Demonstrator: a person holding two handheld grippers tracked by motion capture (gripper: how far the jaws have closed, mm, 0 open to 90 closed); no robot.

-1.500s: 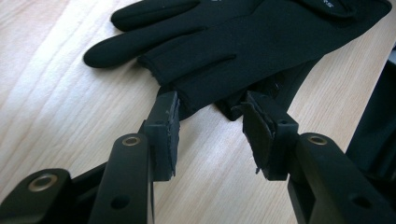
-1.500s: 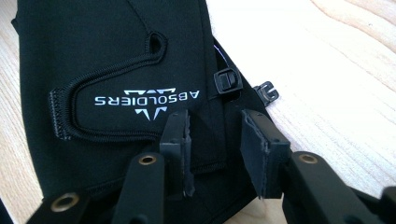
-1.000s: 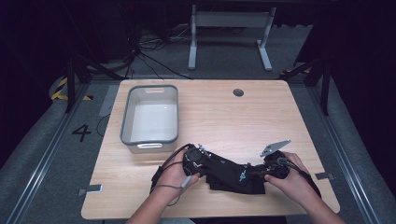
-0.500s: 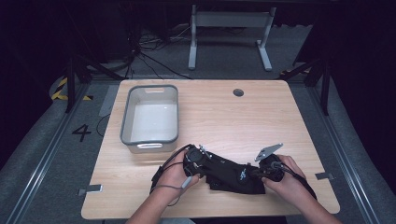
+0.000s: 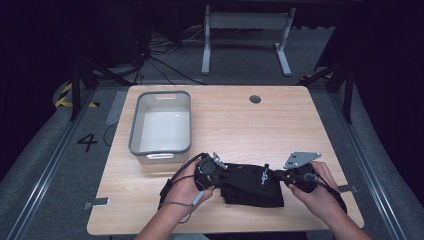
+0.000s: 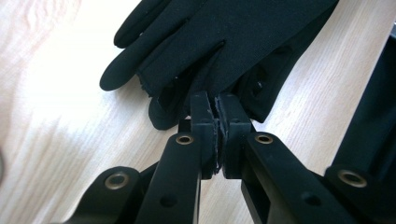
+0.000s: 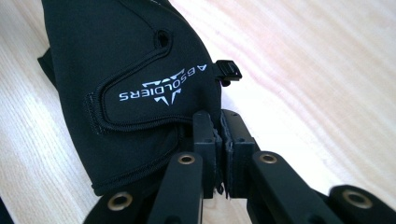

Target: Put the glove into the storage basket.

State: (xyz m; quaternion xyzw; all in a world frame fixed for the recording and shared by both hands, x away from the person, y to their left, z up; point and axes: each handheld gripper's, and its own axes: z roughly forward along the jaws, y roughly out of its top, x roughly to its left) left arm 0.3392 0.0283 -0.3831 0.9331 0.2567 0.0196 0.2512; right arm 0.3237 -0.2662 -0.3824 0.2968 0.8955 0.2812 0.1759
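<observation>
A pale wooden tabletop (image 5: 300,130) stands in a dark room, with grey carpet, cables and a metal frame (image 5: 245,35) at 12 o'clock. A grey plastic bin (image 5: 161,126) sits toward 10 o'clock, and a round grommet hole (image 5: 255,99) toward 1 o'clock. At 6 o'clock lie black gloves (image 5: 250,186); the left hand-held gripper (image 6: 215,108) is clamped on the finger end, the right hand-held gripper (image 7: 219,122) on the cuff.
</observation>
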